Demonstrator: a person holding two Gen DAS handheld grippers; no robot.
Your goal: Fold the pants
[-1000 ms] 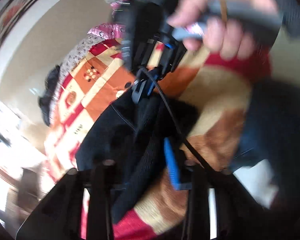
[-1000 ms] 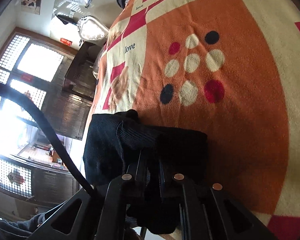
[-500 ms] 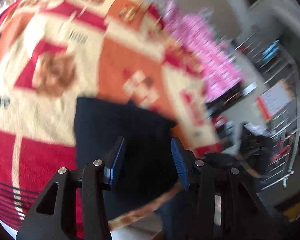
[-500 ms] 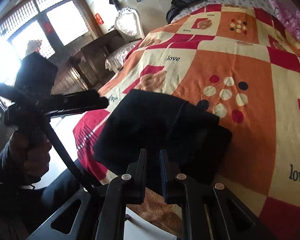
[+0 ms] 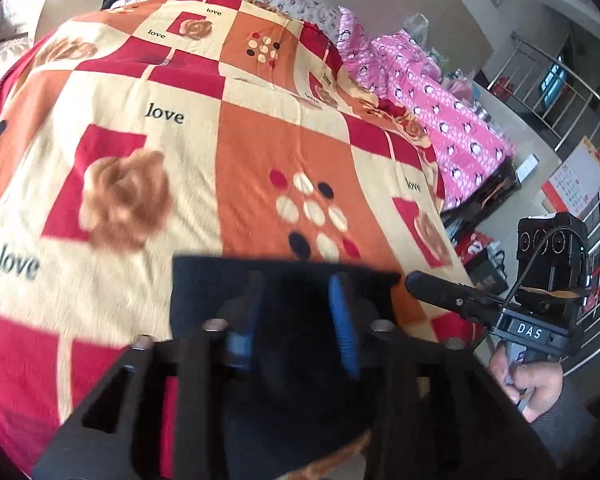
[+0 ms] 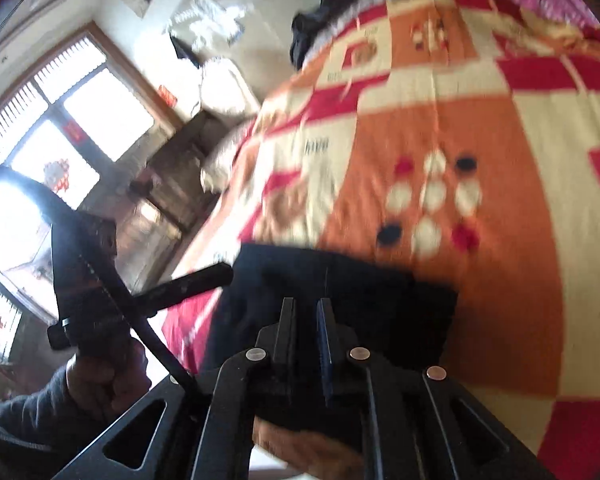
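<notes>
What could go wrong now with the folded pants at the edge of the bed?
1. The pants lie at the near edge of the blanket; a pull toward the person may slide them off.
2. The left gripper, jaws just closing, straddles the pants and may pinch only the top layer, undoing the fold.
3. The right gripper is shut beside the left; they may collide.

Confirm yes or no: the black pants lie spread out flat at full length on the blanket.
No: the black pants sit folded into a compact rectangle at the blanket's near edge.
</notes>
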